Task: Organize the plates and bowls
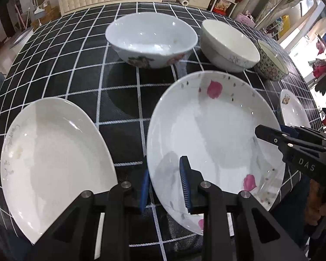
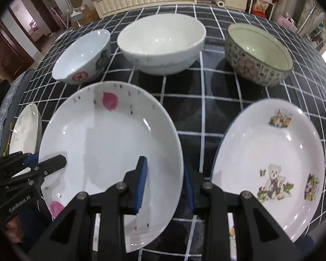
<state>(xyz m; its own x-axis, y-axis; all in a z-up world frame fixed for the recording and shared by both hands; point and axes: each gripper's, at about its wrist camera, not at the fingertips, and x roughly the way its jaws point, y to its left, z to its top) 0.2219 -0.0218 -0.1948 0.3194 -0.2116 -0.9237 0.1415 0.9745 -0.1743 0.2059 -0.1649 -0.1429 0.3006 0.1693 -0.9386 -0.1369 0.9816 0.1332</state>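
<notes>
Left wrist: left claw [image 1: 165, 182] narrow, straddling petal plate [image 1: 215, 130] rim w/ right claw [image 2: 165, 182] opposite, prob. two-sided lift for stacking.

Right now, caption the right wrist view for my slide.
Both grippers straddle opposite rims of the petal-print plate, three bowls behind, teddy-bear plate alongside.
</notes>
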